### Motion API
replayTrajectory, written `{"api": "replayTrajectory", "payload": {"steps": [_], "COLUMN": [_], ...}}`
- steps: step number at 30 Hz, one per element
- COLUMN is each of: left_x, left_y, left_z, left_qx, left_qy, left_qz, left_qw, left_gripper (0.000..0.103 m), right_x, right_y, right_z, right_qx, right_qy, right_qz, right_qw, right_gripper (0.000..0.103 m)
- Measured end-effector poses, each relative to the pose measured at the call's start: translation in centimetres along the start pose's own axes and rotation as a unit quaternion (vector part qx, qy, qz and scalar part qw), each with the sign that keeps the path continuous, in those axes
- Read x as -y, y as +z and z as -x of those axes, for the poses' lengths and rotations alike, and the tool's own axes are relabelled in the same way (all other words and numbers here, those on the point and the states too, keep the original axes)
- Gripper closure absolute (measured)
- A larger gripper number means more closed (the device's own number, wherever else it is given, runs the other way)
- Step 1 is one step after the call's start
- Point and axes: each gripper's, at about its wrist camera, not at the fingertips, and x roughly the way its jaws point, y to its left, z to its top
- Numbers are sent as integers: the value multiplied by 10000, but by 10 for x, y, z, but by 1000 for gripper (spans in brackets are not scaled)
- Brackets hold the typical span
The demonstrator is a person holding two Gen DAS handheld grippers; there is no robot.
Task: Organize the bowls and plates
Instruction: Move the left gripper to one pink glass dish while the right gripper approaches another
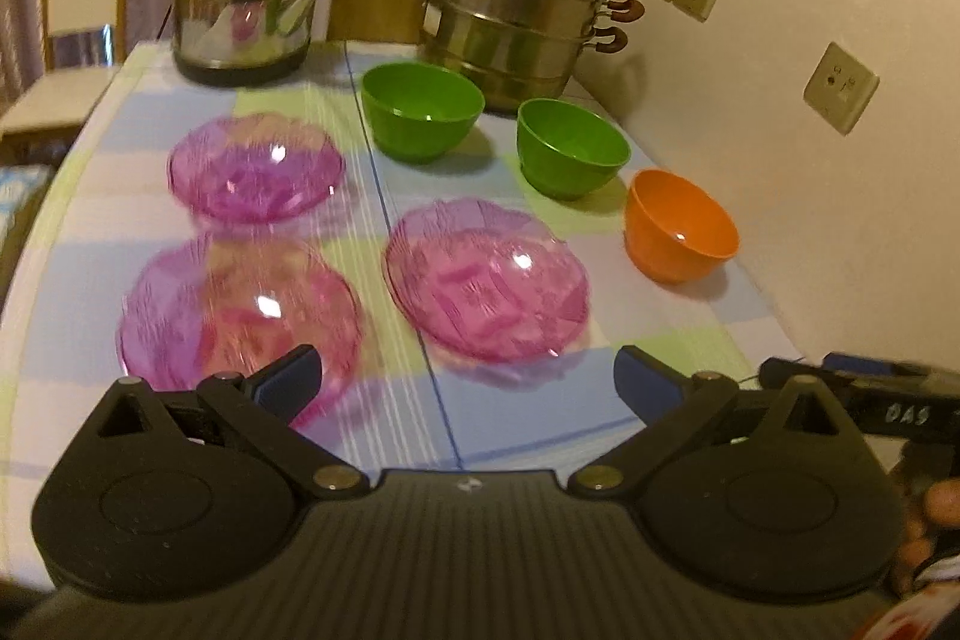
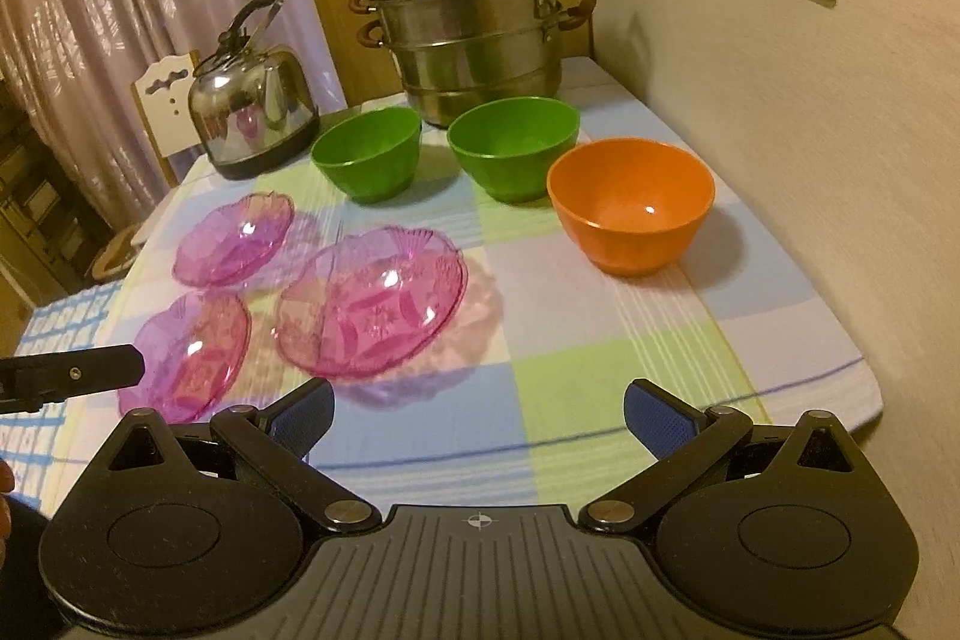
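Both grippers, left (image 1: 465, 382) and right (image 2: 477, 412), spread wide and empty at lower frame, pink plates (image 2: 372, 301) and bowls (image 2: 630, 214) mid-frame beyond.

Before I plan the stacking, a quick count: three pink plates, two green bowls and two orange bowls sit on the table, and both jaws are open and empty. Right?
Not quite: there is only one orange bowl, as the right wrist view shows. The three pink plates, two green bowls and open, empty jaws are correct.
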Motion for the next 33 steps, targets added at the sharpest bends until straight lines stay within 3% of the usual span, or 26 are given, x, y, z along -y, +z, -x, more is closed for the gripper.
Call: {"api": "replayTrajectory", "payload": {"steps": [6, 10, 11, 14, 21, 24, 29, 33], "left_x": [-10, -21, -23, -31, -35, -37, -44, -45], "left_y": [22, 38, 42, 52, 70, 75, 80, 80], "left_z": [-29, -61, -70, -94, -140, -159, -188, -203], "left_qx": [165, -123, -218, -475, -670, -753, -988, -1116], "left_qy": [93, 44, 10, -51, -225, -258, -315, -299], "left_qz": [-539, -674, -684, -725, -975, -1001, -960, -1017], "left_qw": [9984, 9976, 9974, 9962, 9927, 9918, 9900, 9881], "left_gripper": [2, 7, 9, 14, 22, 28, 50, 57], "right_x": [0, -1, 0, 3, 7, 8, 11, 14], "right_y": [19, 29, 31, 37, 49, 52, 55, 52], "right_z": [-22, -45, -52, -73, -119, -139, -168, -185], "right_qx": [53, 3, -18, -156, -253, -329, -482, -598], "right_qy": [69, 87, 90, 147, 120, 140, 175, 165], "right_qz": [-143, -242, -281, -395, -464, -467, -553, -596], "right_qw": [9999, 9997, 9996, 9990, 9985, 9983, 9972, 9963], "right_gripper": [1, 2, 9, 16, 32, 45, 59, 64]}}
